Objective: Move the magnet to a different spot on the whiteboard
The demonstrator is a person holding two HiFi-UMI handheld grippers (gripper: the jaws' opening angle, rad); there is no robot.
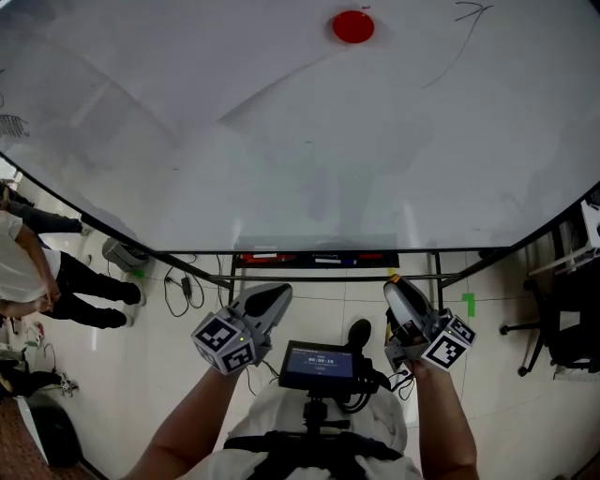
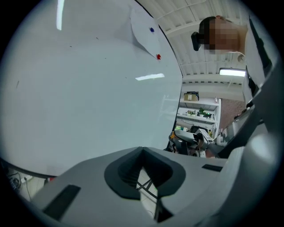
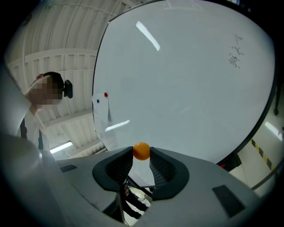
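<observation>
A small round orange magnet (image 3: 141,150) sits pinched between the tips of my right gripper (image 3: 141,156), which is shut on it. In the head view that gripper (image 1: 395,284) hangs low, below the bottom edge of the big whiteboard (image 1: 281,141) and off its surface. A red magnet (image 1: 353,26) sticks high on the board; the same red magnet (image 3: 105,95) shows far off in the right gripper view, on a paper sheet (image 3: 100,108). My left gripper (image 1: 279,293) is also held low, and its jaw tips meet with nothing between them (image 2: 142,150).
A marker tray (image 1: 319,258) runs under the board. A person (image 1: 56,281) stands at the left on the floor. An office chair (image 1: 553,328) is at the right. Pen scribbles (image 1: 464,19) mark the board's upper right. Shelves (image 2: 197,115) stand beyond the board's edge.
</observation>
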